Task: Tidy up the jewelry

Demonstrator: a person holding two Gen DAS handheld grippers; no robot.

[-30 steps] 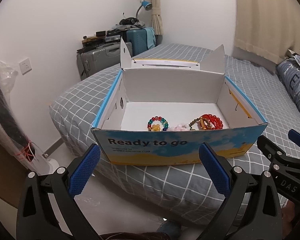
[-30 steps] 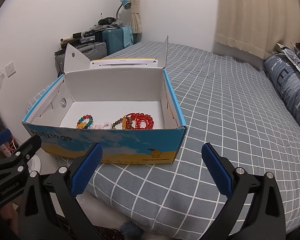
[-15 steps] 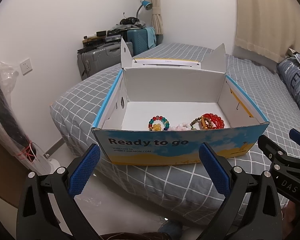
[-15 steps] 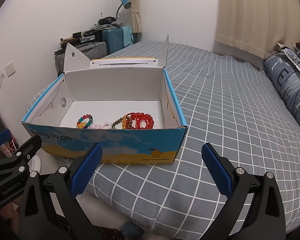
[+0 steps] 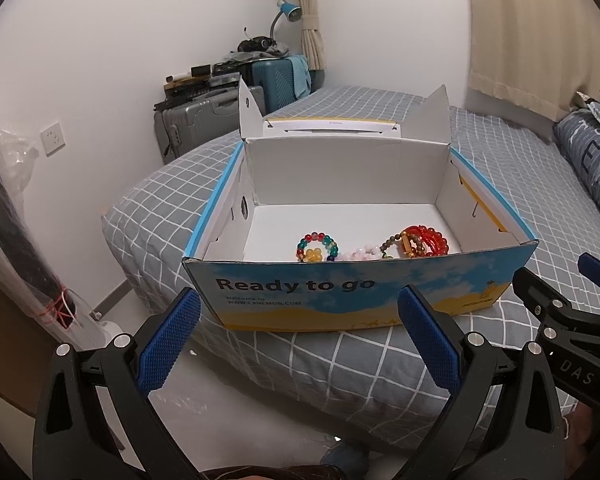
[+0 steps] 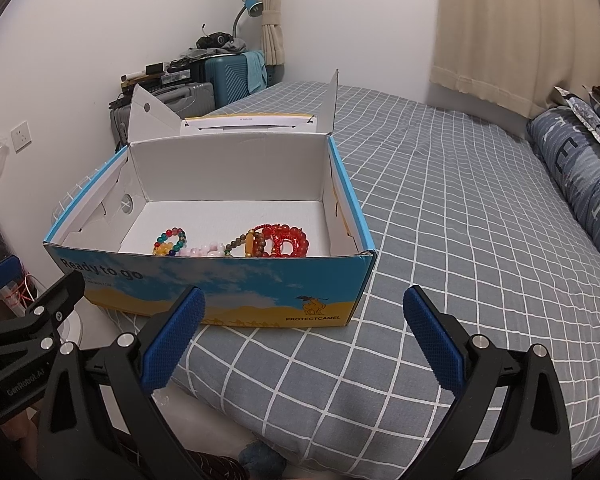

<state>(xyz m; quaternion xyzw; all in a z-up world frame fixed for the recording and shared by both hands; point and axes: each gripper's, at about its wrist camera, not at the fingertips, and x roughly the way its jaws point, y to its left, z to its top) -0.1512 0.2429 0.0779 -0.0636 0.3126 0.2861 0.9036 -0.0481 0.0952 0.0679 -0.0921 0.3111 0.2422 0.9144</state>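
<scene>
Open shoebox (image 5: 352, 292) on the bed (image 6: 440, 216), my two claws before it.
My left claw (image 5: 298, 334) and right claw (image 6: 304, 334) are both released, grasping nothing; beaded bracelets (image 5: 380, 244) lie inside the box along its near wall.

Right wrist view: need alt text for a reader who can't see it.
An open blue-and-yellow cardboard box sits on a grey checked bed, holding beaded bracelets along its near wall: a multicoloured one, a pink one and a red one. The right hand-held gripper is open and empty in front of the box.
</scene>
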